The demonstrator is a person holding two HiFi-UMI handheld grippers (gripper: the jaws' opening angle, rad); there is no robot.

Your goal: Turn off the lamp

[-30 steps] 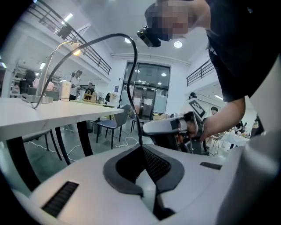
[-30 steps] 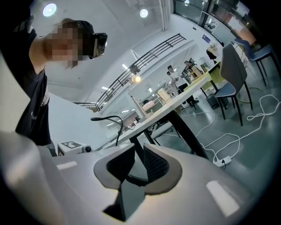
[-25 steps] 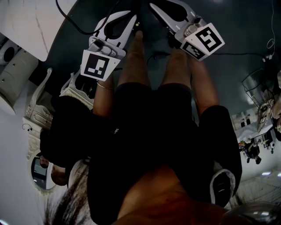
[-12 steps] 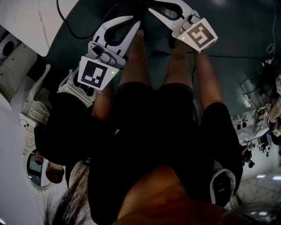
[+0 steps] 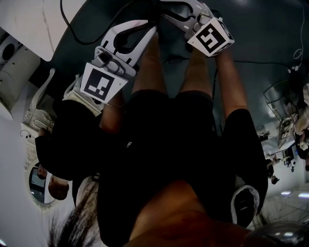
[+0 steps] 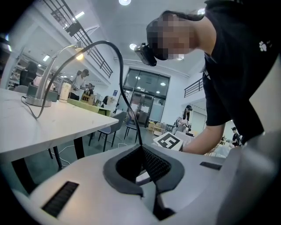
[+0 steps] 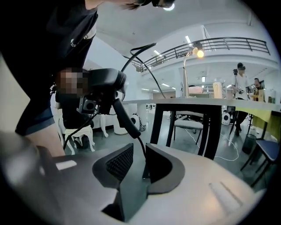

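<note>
The lamp (image 6: 56, 67) is a thin silver gooseneck standing on a white table (image 6: 57, 125) far to the left in the left gripper view, and its head glows. In the right gripper view the lamp (image 7: 199, 53) is small and distant, also lit, on the table (image 7: 193, 103). In the head view both grippers are held low in front of the person's legs. My left gripper (image 6: 140, 148) (image 5: 145, 33) has its pads meeting at the tips, with nothing in them. My right gripper (image 7: 140, 147) (image 5: 169, 6) shows a narrow gap between its tips and holds nothing.
Black cables (image 6: 118, 66) arc past both grippers. Chairs (image 6: 115, 125) stand under the table, and table legs (image 7: 210, 129) rise nearby. Other people stand in the background (image 7: 239, 83). White furniture (image 5: 43, 120) lies at the left of the head view.
The right gripper's marker cube has drifted left and slightly up. The left gripper's cube has slid a little down and left. Neither gripper took hold of anything.
</note>
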